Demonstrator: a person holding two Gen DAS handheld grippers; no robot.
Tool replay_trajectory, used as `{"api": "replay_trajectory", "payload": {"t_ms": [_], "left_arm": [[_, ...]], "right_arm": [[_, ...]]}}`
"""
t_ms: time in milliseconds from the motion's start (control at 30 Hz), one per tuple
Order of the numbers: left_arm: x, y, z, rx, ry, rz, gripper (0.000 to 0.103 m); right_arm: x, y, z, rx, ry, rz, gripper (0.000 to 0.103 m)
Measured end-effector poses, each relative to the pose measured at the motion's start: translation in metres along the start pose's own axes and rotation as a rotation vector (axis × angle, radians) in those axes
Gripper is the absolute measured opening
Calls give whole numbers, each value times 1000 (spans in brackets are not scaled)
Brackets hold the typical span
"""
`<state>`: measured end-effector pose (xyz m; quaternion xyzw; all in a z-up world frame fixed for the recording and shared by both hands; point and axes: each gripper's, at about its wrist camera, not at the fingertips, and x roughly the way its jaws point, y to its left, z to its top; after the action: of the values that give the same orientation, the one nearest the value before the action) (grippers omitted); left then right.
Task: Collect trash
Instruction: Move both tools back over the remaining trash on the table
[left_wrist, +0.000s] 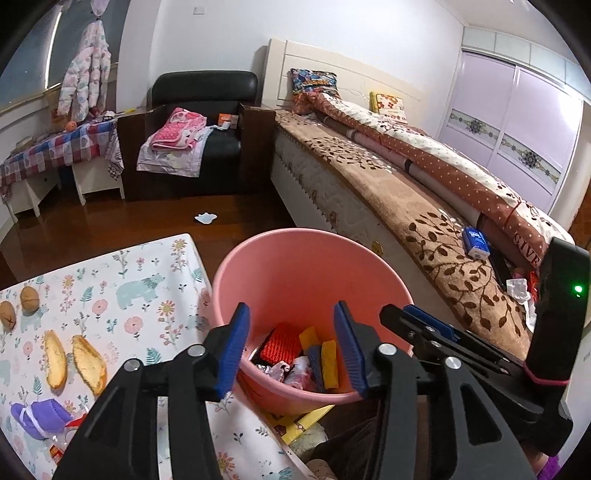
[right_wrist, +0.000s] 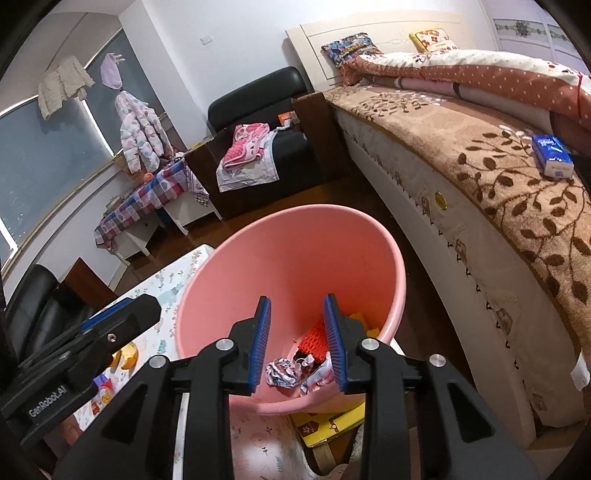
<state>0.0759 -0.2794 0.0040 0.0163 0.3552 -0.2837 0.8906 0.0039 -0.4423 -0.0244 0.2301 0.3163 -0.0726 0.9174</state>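
A pink bin stands between the floral-cloth table and the bed. Inside lie a red woven piece, yellow pieces and crumpled wrappers. My left gripper hangs open over the bin's near rim with nothing between its blue pads. My right gripper is open beside it, over the same bin, also holding nothing. On the table lie two walnuts, two bread-like pieces and a purple item.
A white scrap lies on the wooden floor. The bed runs along the right, with a blue tissue pack and crumpled scraps on it. A black armchair stands at the back. A yellow box sits under the bin.
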Motion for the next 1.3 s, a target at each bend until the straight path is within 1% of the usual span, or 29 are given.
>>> {"api": "replay_trajectory", "payload": {"t_ms": [233,467,667,800,867,1067,1167,1300], "left_arm": [[-20,7,-4,-20,-29,17,52],[-46,18,-14,-13,-65,54,52],[-70,41,-28,-36,-76,109,52],[-87,60,-40,-59,-89,121,52],[-96,70,-47,-63,-99,128,52],[-128,108,-65,-75,-108,160,52],[-144,130,-76,-83,-113,207,52],[-155,155,-92,-87,-84,275,52]], "right_arm": [[-18,18,-7,-33,-27,14,31],[-35,43,-18,-62,-42,32,31],[-48,70,-37,-99,-41,61,31],[-54,83,-50,-102,-49,74,31],[-56,93,-58,-128,-38,90,31],[-61,129,-85,-277,0,131,31],[-58,142,-98,-324,46,160,31],[-58,148,-104,-334,73,186,31]]}}
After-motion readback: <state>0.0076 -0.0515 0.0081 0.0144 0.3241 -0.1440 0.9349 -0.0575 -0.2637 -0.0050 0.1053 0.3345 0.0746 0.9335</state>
